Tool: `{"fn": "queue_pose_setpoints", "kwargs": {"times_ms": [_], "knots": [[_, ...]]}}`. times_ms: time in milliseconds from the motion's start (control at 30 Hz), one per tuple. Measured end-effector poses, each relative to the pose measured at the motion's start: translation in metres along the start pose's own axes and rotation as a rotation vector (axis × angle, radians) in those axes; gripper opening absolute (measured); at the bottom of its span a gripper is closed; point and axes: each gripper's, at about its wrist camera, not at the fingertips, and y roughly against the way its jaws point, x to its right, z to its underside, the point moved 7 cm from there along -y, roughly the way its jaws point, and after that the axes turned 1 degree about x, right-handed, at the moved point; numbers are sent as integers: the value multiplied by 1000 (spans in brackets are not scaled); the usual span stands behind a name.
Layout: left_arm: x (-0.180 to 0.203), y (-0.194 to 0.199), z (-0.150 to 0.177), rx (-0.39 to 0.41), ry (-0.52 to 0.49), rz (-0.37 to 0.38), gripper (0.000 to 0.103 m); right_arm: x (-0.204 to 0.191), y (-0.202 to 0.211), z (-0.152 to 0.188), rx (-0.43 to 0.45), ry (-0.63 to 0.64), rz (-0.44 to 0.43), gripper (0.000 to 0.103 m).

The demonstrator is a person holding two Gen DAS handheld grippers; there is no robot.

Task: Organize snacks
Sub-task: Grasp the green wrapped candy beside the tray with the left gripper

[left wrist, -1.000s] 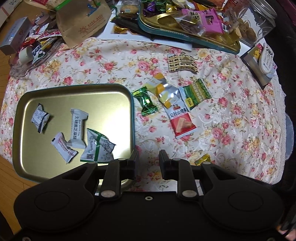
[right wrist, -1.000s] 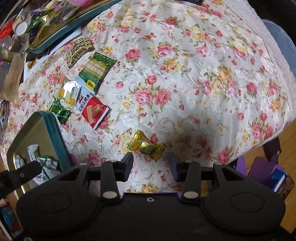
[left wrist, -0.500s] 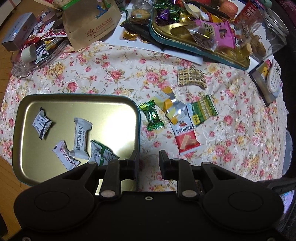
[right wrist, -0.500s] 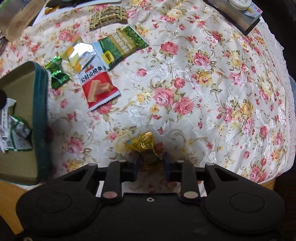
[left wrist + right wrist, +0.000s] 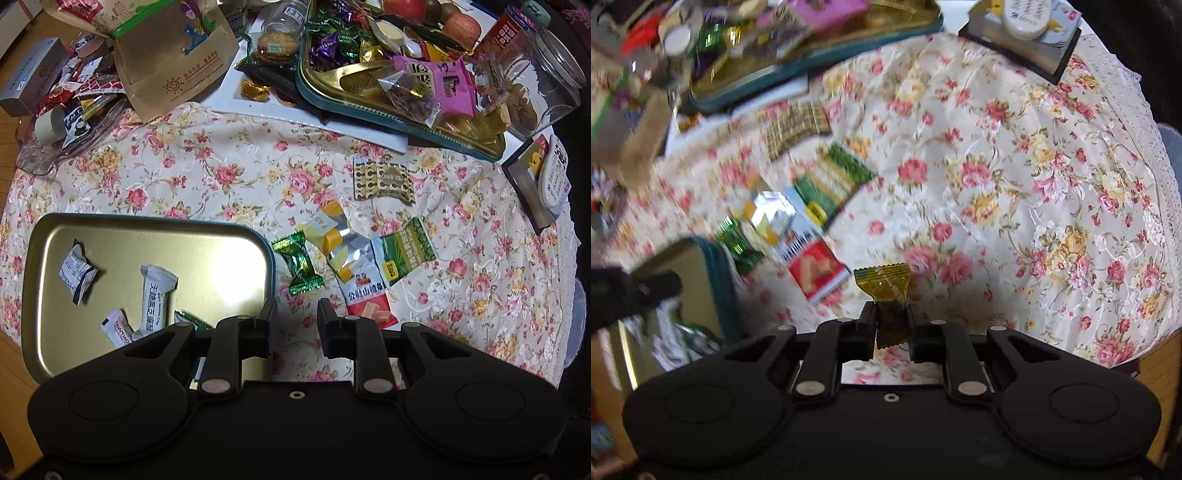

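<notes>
My right gripper is shut on a gold-wrapped candy, lifted off the floral tablecloth. A gold tin tray with a teal rim lies at the left and holds several white-wrapped sweets. My left gripper hangs open and empty over the tray's right rim. Loose on the cloth to its right lie a green candy, a silver-yellow wrapper, a red-white wafer pack, a green packet and a brown patterned packet. The right wrist view shows the tray's rim at left.
A second tin tray heaped with snacks sits at the back on a white board. A brown paper bag, a clear jar and a book with a remote ring the cloth. The table edge drops off at right.
My right gripper closed on the gold candy and lifted it off the cloth, swinging toward the tray. My left gripper drifted across the tray's rim, still open.
</notes>
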Motion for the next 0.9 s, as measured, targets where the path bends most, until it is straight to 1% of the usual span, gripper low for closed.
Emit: {"fn": "queue_pose_setpoints", "kwargs": {"times_ms": [100,200,300,400,500,600,700,767,900], "knots": [[1,0,-5,18,14,17,32,-2,17,-12,16,-60,-56,18],[4,-2,-10,34,22,44,32,-6,30,-21,31,-92,-96,18],[7,-8,-15,50,9,32,32,-11,39,-27,49,-110,-119,18],[10,-16,-17,57,-12,6,32,-13,44,-32,67,-124,-127,18],[11,-30,-16,47,-13,5,32,-14,49,-36,80,-133,-140,18],[11,-49,-8,1,1,-14,32,-16,51,-39,82,-129,-161,18],[15,-61,-2,-39,0,15,32,-17,51,-41,86,-137,-155,18],[15,-63,-2,-32,6,10,32,-17,49,-43,87,-136,-152,18],[16,-64,-9,13,8,-32,32,-21,48,-44,84,-121,-165,18]]}}
